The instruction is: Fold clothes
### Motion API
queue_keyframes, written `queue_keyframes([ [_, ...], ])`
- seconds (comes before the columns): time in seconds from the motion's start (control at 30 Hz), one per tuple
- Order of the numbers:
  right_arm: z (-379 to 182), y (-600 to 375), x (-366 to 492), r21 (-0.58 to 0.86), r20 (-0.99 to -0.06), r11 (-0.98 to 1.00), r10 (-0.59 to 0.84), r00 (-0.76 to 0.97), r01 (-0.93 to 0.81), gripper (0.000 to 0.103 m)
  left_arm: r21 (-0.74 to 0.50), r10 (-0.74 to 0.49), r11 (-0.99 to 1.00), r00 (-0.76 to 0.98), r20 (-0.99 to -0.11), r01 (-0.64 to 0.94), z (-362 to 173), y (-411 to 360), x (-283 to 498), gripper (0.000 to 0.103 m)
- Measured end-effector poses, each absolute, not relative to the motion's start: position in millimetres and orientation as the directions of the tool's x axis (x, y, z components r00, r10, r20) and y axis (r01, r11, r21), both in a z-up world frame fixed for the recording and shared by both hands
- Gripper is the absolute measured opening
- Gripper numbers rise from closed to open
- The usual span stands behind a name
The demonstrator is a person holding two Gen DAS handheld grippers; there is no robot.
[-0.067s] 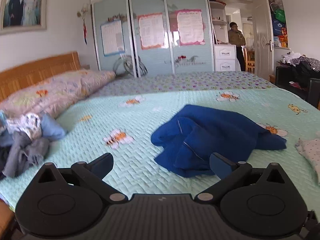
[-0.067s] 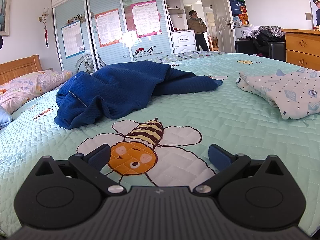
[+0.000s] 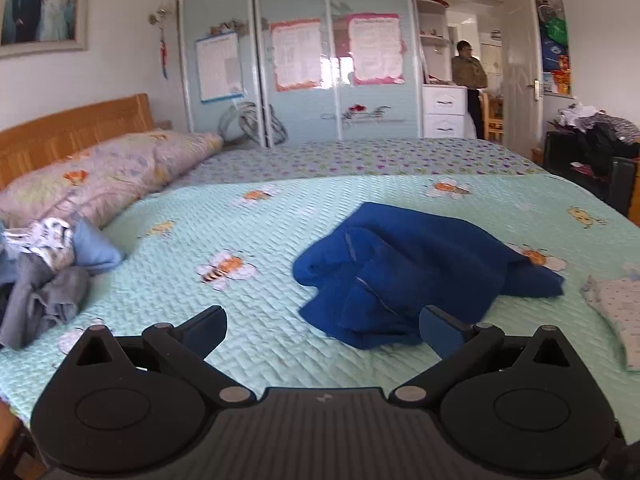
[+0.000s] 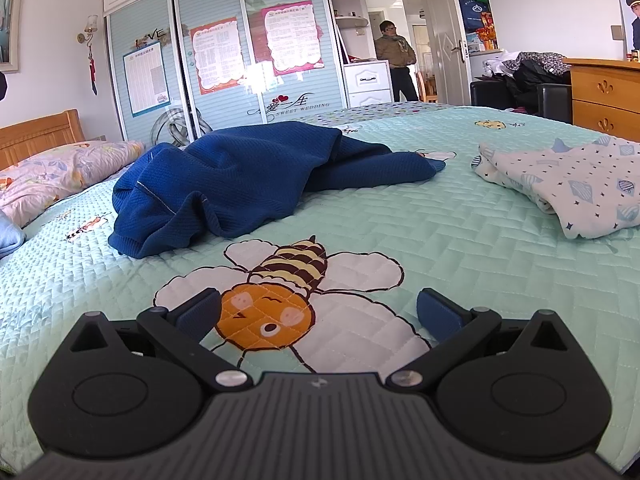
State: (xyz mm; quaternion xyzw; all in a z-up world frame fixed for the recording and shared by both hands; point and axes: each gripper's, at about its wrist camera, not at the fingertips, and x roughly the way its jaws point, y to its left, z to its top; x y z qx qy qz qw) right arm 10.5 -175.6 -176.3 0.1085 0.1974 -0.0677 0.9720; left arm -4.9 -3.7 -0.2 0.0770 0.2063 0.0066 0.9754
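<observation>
Both grippers stand with fingers spread wide and hold nothing — my left gripper (image 3: 322,326) above the bed (image 3: 280,216), my right gripper (image 4: 318,312) low over it. I see the blue garment (image 4: 256,184) crumpled mid-bed. It looks soft, thick, rather light — it will sag. I would pinch a hem edge or corner, not the bulk.
</observation>
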Motion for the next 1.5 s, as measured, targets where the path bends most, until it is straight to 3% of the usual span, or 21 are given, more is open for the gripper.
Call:
queue_keyframes([
  [0.2, -175.5, -174.4, 10.4, 0.183, -0.400, 0.967, -0.090, 0.912, 0.175, 0.103, 0.217, 0.075, 0.976, 0.923, -0.378, 0.010, -4.0, -41.4, -36.5, 0.102],
  [0.27, -175.4, -173.1, 8.1, 0.184, -0.400, 0.967, -0.090, 0.912, 0.176, 0.103, 0.178, 0.065, 0.984, 0.914, -0.400, 0.008, -11.0, -42.2, -44.6, 0.102],
  [0.37, -176.1, -173.8, 9.6, 0.177, -0.400, 0.969, -0.091, 0.912, 0.174, 0.103, 0.080, 0.006, 0.996, 0.870, -0.493, 0.039, 0.0, 0.9, 4.7, 0.102],
  [1.17, -177.2, -174.0, 10.7, 0.171, -0.399, 0.970, -0.090, 0.912, 0.171, 0.103, 0.052, -0.020, 0.997, 0.862, -0.507, 0.054, -0.2, 1.9, 6.5, 0.102],
  [1.5, -177.4, -173.4, 10.1, 0.169, -0.399, 0.971, -0.091, 0.912, 0.170, 0.103, -0.008, -0.054, 0.998, 0.825, -0.563, 0.059, -3.0, 5.3, 12.4, 0.097],
])
